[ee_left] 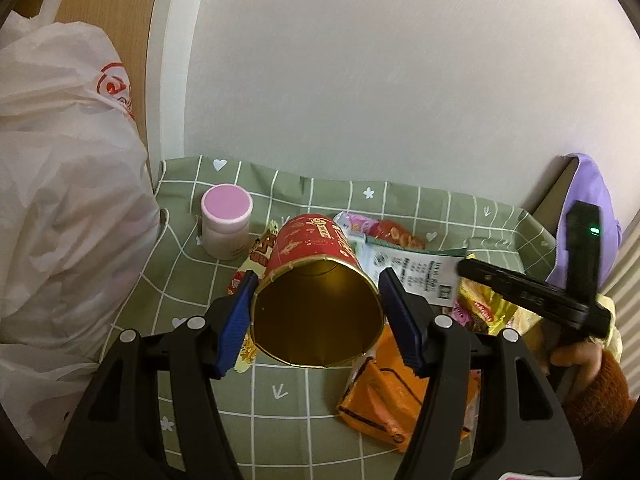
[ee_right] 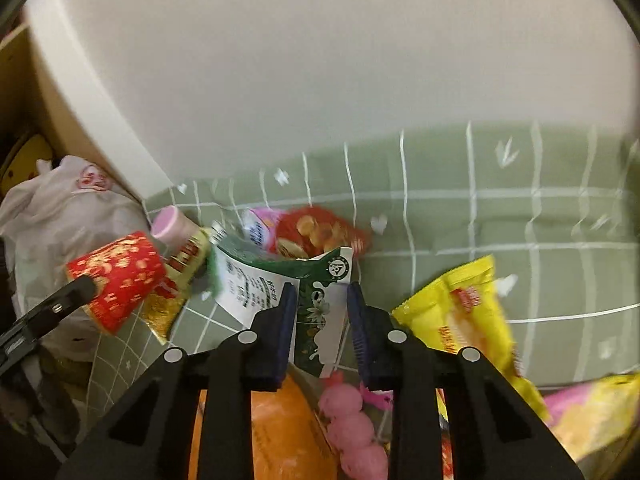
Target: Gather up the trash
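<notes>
At lower centre of the left wrist view, the left gripper [ee_left: 316,308] clamps the red can [ee_left: 316,280] above the green checked cloth [ee_left: 280,392]. Right gripper [ee_right: 322,336], jaws apart, straddles the green-and-white carton [ee_right: 316,292]. White trash bag [ee_left: 64,200] fills frame left.

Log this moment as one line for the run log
left gripper: shut on red can | right gripper: open around green carton | white bag: left

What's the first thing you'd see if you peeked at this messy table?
A red and gold paper cup held between the left tool fingers, its shiny mouth facing you. Bright wrappers crowd the green checked tablecloth, and the right tool straddles a green-and-white carton.
</notes>
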Demonstrator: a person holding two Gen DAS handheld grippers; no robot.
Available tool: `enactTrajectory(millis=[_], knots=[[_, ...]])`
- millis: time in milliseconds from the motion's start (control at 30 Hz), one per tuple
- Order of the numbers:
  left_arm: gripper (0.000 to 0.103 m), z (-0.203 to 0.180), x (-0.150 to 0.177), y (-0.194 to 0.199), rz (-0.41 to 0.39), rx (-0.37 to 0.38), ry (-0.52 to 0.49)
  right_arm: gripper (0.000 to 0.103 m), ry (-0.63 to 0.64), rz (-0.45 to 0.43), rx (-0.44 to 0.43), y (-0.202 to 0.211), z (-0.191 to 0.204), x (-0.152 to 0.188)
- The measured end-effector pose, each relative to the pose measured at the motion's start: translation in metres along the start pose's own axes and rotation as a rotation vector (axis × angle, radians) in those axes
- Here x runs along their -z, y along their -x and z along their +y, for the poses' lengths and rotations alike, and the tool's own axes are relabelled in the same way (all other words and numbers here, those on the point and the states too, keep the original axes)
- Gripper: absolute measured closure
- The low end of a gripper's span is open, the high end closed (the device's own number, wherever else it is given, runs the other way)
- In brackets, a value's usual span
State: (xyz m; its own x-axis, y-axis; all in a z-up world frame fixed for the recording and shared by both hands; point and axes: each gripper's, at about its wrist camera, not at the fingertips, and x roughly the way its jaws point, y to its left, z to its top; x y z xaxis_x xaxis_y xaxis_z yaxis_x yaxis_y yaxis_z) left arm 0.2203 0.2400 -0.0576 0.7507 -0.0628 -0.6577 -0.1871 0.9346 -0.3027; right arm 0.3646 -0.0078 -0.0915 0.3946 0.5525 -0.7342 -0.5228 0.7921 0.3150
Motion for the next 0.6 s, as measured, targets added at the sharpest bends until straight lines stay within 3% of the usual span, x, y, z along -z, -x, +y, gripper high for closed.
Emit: enactTrajectory(millis=[267,300,333,433,600], knots=[[0.044,-0.017,-0.01,0.009,-0.016,0.069,-0.008,0.078,0.099,-0.11,0.188,0.084,0.003,0.001],[0.044,-0.02,-0.011,0.01,-0.018,0.078,-0.012,0.08,0.113,-0.123,0.214,0.091,0.0,0.002],[0.044,-0.022,-0.012,0.01,-0.02,0.084,-0.016,0.1,0.134,-0.139,0.252,0.102,0.001,0.002],[0.043,-0.031,-0.017,0.011,-0.031,0.112,-0.029,0.1,0.177,-0.166,0.335,0.123,0.003,-0.001],[0.043,-0.041,-0.021,0.013,-0.044,0.138,-0.057,0.1,0.118,-0.175,0.326,0.128,-0.009,0.001]])
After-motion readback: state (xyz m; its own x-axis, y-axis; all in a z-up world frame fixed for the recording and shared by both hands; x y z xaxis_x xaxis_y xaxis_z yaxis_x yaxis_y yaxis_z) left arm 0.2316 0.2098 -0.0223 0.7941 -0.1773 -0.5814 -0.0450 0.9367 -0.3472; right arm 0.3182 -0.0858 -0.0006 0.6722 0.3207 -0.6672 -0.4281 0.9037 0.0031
